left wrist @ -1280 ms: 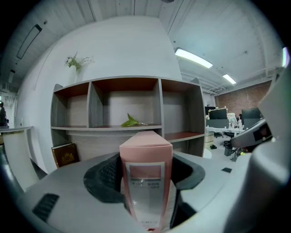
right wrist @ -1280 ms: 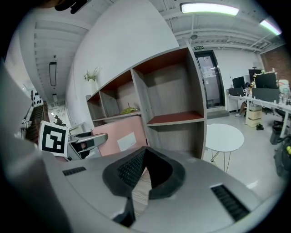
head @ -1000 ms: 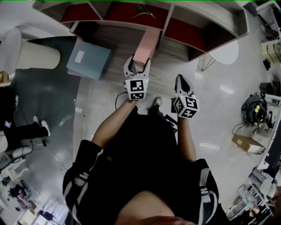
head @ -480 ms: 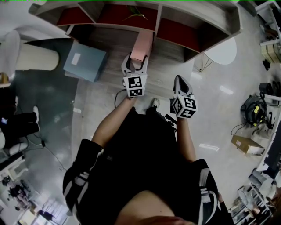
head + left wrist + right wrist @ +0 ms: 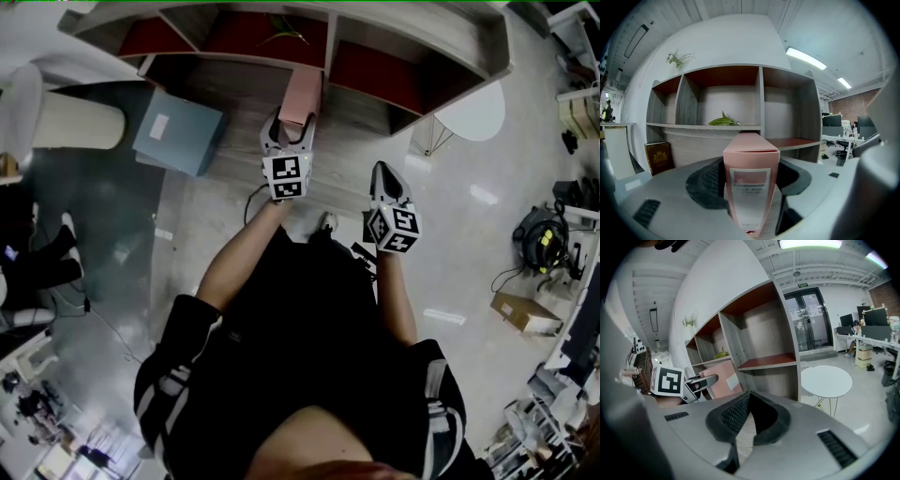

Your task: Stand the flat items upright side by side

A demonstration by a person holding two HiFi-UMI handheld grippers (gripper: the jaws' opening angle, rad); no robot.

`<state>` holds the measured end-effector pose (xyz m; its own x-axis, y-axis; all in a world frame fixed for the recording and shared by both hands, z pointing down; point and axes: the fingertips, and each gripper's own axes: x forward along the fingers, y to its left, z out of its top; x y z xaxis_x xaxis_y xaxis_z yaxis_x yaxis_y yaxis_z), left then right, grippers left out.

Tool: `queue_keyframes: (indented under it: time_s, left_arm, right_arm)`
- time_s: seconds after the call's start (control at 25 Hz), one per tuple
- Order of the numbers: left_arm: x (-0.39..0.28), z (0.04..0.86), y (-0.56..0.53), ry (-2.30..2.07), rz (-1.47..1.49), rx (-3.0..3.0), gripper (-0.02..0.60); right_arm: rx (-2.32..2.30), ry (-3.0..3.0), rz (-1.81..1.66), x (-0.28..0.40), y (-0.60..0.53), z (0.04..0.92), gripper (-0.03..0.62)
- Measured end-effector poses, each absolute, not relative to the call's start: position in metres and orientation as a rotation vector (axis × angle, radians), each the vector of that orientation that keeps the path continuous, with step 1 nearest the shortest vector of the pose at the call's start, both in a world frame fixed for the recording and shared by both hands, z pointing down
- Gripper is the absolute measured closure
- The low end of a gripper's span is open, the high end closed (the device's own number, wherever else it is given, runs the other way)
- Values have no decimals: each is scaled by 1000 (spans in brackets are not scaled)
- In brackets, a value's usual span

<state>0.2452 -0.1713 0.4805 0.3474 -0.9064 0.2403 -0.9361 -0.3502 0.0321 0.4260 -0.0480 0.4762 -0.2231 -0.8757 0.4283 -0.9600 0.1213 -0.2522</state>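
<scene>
A tall pink box (image 5: pixel 303 97) is gripped at its lower end by my left gripper (image 5: pixel 288 136), and its far end reaches to the front of the wooden shelf unit (image 5: pixel 403 42). In the left gripper view the pink box (image 5: pixel 751 154) stands upright between the jaws of the left gripper (image 5: pixel 751 180), in front of the shelf's middle divider. My right gripper (image 5: pixel 383 176) hangs to the right, shut and empty. In the right gripper view the right gripper (image 5: pixel 749 395) shows its pads closed together, with the left gripper (image 5: pixel 700 383) and the pink box (image 5: pixel 723 380) off to the left.
A grey-blue flat box (image 5: pixel 178 131) lies on the floor left of the shelf. A brown book (image 5: pixel 659 157) leans in the lower left compartment, and a green leaf (image 5: pixel 723 121) lies on the shelf board. A white round table (image 5: pixel 476 111) stands to the right.
The person has stepped closer to the shelf. My left gripper has carried the pink box nearer to the shelf front, and the right gripper has followed, still shut.
</scene>
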Motion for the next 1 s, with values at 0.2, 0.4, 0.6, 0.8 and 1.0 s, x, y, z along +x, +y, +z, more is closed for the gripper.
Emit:
queue_keyframes:
  time_s: [0.2,0.4,0.6,0.8,1.0]
  left_arm:
    - [247,479,-179,-1657,235,2460,284]
    - [251,480,-178,-1612,237,2470,284]
    - [250,486,-180,-1532,161,2474,251]
    - [239,473,-162,-1527,166,2511,242]
    - [212,443,-133,-1543,163,2531,252]
  right_arm:
    - [1831,-2221,726,426,-51,476,569]
    - [1812,-2230,728,424,-54,477,569]
    - [1794,-2246,720,419,-59,477,569]
    - [1785,-2265,718,418,-59,472,569]
    - [1756,-2317,696,412,-59,457,569]
